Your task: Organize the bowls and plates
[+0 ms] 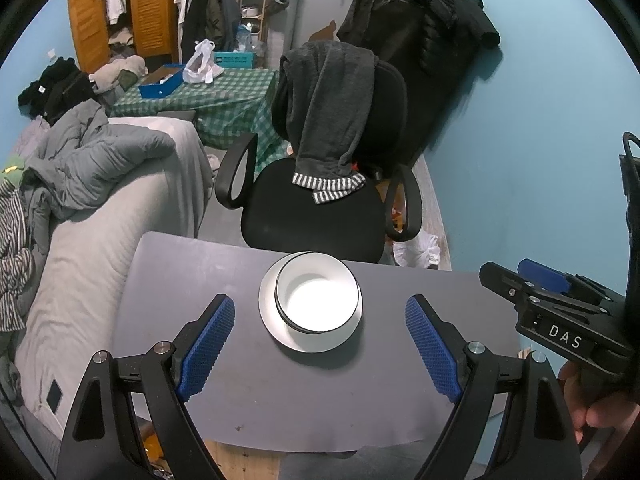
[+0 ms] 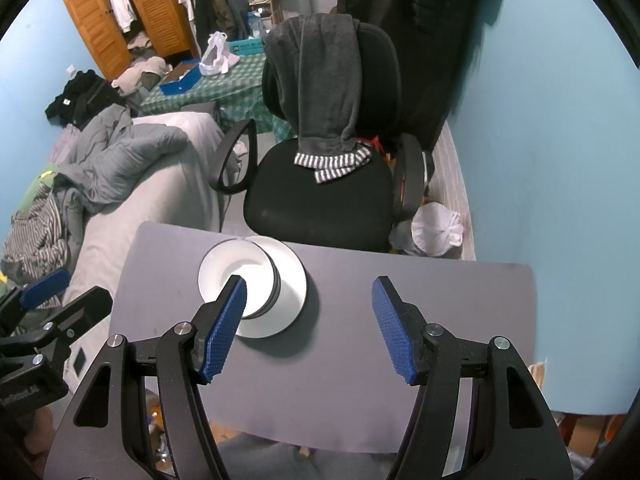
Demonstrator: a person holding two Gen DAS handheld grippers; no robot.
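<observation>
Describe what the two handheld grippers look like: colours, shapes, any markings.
Both match. The left gripper and right gripper have black angular linkage arms with triangular cut-outs and silver pivot pins, ending in blue pads with a fine waffle texture. Seen from the left wrist view, the right gripper's black body carries a label reading DAS.

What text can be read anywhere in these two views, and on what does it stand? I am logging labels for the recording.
"DAS": white letters on a black label on the right gripper's body, seen in the left wrist view.
Lettering on the left gripper's body in the right wrist view: cut off and too blurred to read.
White print on the teal box on the checked table: too small to read.
The bowl and plate bear no text.
</observation>
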